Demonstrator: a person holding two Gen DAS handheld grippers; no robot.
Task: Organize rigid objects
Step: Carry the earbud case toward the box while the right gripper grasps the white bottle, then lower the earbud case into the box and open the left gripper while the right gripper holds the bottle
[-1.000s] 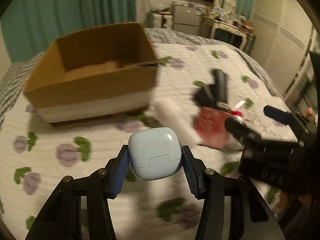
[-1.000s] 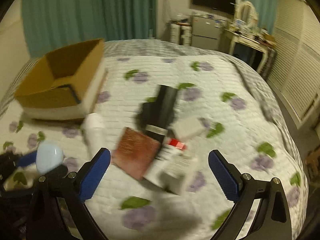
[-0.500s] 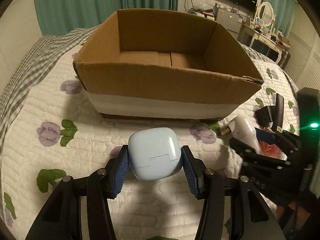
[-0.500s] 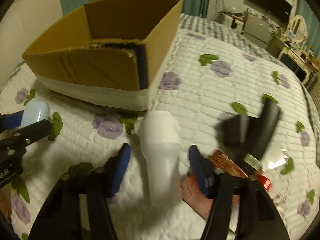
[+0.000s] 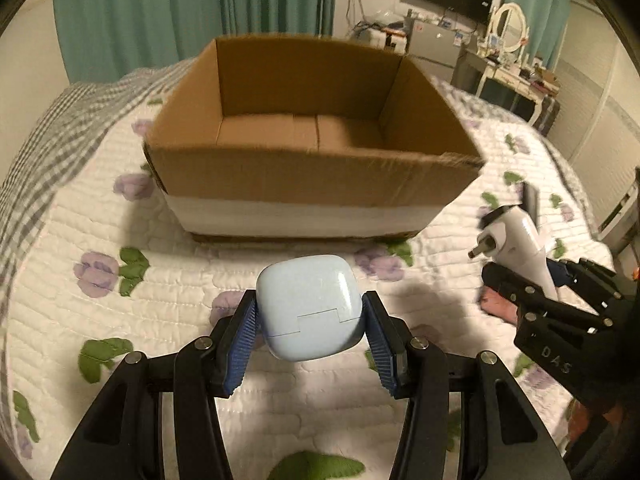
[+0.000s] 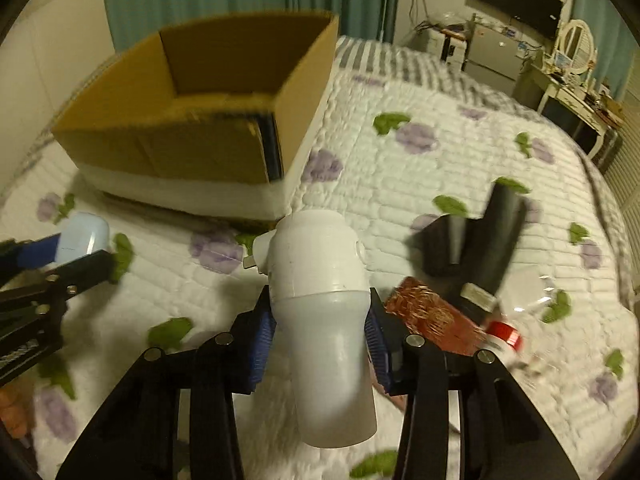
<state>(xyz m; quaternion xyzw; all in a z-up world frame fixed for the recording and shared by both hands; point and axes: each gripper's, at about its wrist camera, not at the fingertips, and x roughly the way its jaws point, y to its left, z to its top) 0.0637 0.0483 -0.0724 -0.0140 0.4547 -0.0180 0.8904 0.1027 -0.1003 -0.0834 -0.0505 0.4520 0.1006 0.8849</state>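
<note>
My left gripper (image 5: 310, 332) is shut on a pale blue earbud case (image 5: 308, 306), held above the bed in front of an open cardboard box (image 5: 312, 178). My right gripper (image 6: 318, 328) is shut on a white plastic device (image 6: 320, 300) with a short nozzle, lifted off the quilt. The box also shows in the right wrist view (image 6: 192, 148) to the upper left. The right gripper and white device show at the right of the left wrist view (image 5: 516, 240). The blue case shows at the left of the right wrist view (image 6: 82, 238).
The bed has a white quilt (image 5: 80, 220) with purple flowers. To the right lie a black object (image 6: 480, 244), a red-brown flat box (image 6: 432, 322) and a small red-capped item (image 6: 506, 334). A dresser (image 6: 572, 92) and curtains stand behind the bed.
The right gripper has shut on the white device and lifted it. The left gripper with the blue case has moved closer to the box front.
</note>
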